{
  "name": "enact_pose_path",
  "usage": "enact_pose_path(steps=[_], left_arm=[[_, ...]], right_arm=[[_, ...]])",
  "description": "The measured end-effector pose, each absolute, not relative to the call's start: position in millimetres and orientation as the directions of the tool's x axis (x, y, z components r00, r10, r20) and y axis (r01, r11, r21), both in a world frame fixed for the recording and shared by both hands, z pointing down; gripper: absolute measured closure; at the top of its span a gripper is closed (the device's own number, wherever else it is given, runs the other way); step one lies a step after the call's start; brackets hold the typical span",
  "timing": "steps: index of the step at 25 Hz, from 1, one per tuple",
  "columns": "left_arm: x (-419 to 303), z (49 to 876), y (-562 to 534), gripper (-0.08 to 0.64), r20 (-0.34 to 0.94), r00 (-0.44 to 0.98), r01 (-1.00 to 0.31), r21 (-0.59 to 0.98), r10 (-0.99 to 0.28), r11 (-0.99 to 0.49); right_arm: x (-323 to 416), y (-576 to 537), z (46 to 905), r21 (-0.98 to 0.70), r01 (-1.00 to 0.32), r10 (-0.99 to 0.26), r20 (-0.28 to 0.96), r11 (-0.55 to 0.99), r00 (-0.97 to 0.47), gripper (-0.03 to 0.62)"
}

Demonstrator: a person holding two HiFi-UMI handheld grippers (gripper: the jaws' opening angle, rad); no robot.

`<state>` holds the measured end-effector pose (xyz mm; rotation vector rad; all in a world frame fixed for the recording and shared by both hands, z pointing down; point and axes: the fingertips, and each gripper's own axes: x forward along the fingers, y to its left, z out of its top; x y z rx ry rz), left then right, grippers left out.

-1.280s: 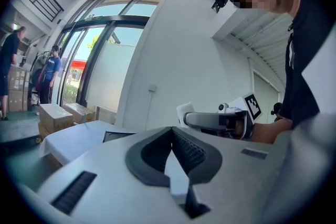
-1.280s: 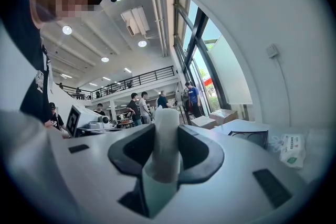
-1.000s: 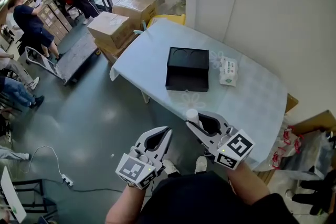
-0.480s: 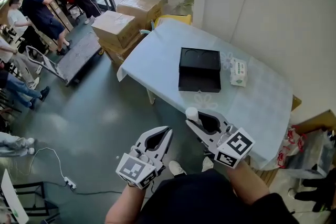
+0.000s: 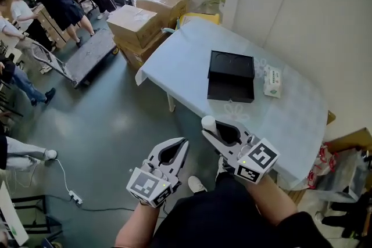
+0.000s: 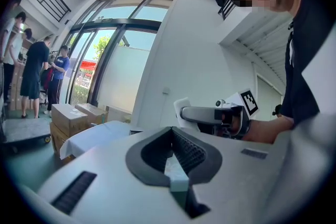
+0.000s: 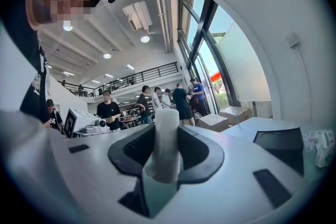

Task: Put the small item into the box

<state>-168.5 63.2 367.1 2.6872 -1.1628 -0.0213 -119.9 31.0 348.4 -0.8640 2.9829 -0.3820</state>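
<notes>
The small item (image 5: 208, 123) is a white cylinder, and my right gripper (image 5: 209, 130) is shut on it, holding it upright over the floor in front of the table. In the right gripper view the cylinder (image 7: 167, 139) stands pinched between the two jaws of that gripper (image 7: 164, 168). The box (image 5: 231, 75) is black, open and shallow; it lies on the pale-blue covered table (image 5: 180, 61) well ahead of both grippers. My left gripper (image 5: 183, 143) is shut and empty, low at the left; its jaws (image 6: 176, 173) meet with nothing between them.
A white packet (image 5: 272, 82) lies right of the box. Stacked cardboard boxes (image 5: 136, 23) stand at the table's left end, beside a flat trolley (image 5: 81, 58). Several people (image 5: 58, 0) stand at the far left. A power strip and cable (image 5: 72, 197) lie on the floor.
The table and box have shifted rightward in the head view, and the people at the left have moved. Both grippers keep their poses, the right still holding the cylinder.
</notes>
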Motion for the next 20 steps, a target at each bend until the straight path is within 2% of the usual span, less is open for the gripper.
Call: enact_pose_path(steps=[9,20], left_arm=[[-165.2,372.0,44.1,0.552,0.089,0.660,-0.744,0.216,-0.746,-0.632],[-118.4,380.6,-15.1,0.552,0.119,0.672,-0.737,0.204,-0.731,-0.644]], right_arm=[[-120.2,6.9,351.8,-0.244,-0.487,-0.488,0.064,0.838,-0.871,0.454],[-69.6,-60.5,366.0,-0.281,-0.506,-0.507,0.073,0.816,-0.859,0.454]])
